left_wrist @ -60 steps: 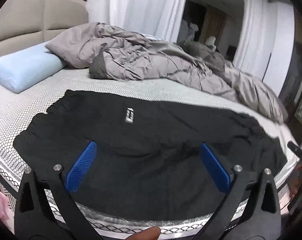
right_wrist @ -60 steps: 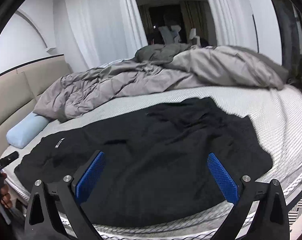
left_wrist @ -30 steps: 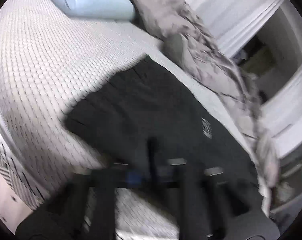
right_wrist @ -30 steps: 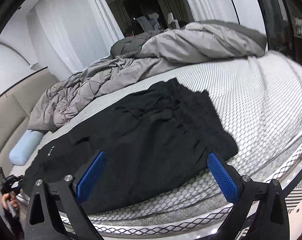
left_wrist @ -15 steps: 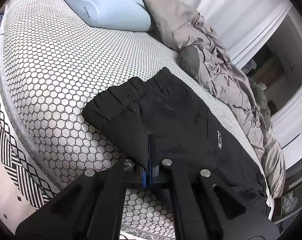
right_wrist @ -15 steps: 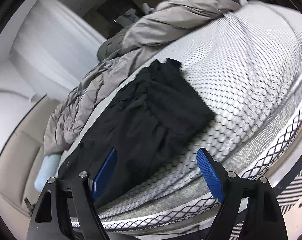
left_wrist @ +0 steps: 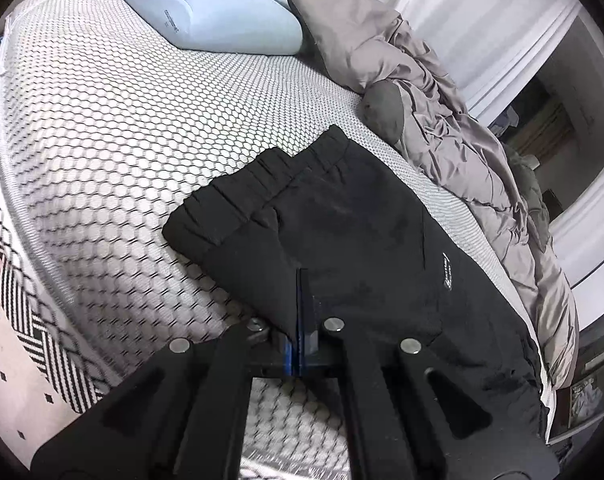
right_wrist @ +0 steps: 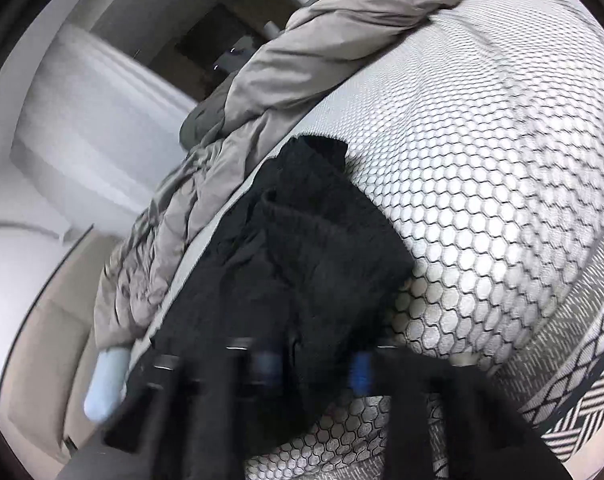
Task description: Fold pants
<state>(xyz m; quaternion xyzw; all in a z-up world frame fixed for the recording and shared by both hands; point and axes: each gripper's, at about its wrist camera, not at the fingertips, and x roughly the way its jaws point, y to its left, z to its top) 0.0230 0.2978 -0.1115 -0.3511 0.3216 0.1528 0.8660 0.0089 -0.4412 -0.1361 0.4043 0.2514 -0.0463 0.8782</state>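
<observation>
Black pants (left_wrist: 362, 240) lie flat along the near edge of the bed, waistband end toward the blue pillow. My left gripper (left_wrist: 302, 280) is shut on the near edge of the pants close to the waistband. In the right wrist view the leg-end of the pants (right_wrist: 310, 248) lies rumpled. My right gripper (right_wrist: 314, 364) is blurred at the near edge of the leg end, its blue pads (right_wrist: 360, 372) close together with black cloth between them.
The mattress (left_wrist: 102, 140) has a white honeycomb cover. A light blue pillow (left_wrist: 214, 12) and a crumpled grey duvet (left_wrist: 442, 112) lie behind the pants. The duvet (right_wrist: 322, 40) shows in the right view too. A black-and-white patterned floor (left_wrist: 30, 340) lies below the bed edge.
Both grippers have dropped to the near edge of the pants. The left jaws closed on the waistband end a second ago. The right jaws, wide open half a second ago, have narrowed onto the leg end.
</observation>
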